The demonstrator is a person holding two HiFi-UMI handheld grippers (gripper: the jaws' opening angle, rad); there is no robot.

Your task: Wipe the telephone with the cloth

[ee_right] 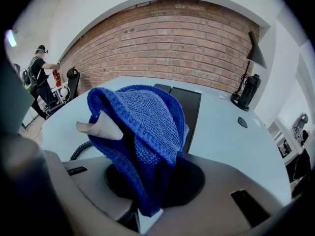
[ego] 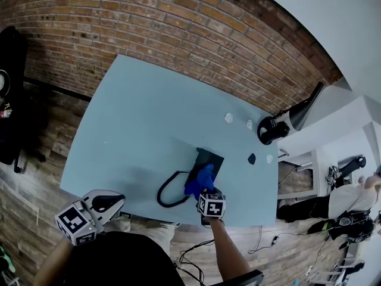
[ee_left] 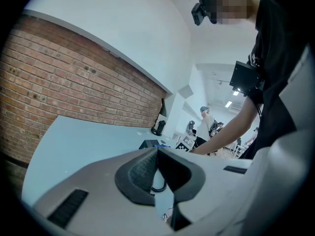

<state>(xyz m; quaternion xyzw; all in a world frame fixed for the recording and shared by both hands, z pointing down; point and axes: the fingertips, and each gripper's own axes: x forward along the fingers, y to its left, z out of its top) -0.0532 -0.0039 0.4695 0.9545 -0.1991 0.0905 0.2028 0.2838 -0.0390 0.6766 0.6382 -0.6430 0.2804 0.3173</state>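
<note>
On the light blue table, near its front edge, lies a black telephone with a coiled black cord looping to its left. My right gripper is shut on a blue knitted cloth, which rests on the phone's near end. In the right gripper view the cloth bulges up out of the right gripper and hides part of the telephone. My left gripper hangs off the table's front left corner, shut and holding nothing. In its own view the left gripper has its tips meeting.
A black desk lamp stands at the table's right far corner. Small white bits and a black puck lie near it. A brick wall runs behind the table. A black chair stands left; a person is at right.
</note>
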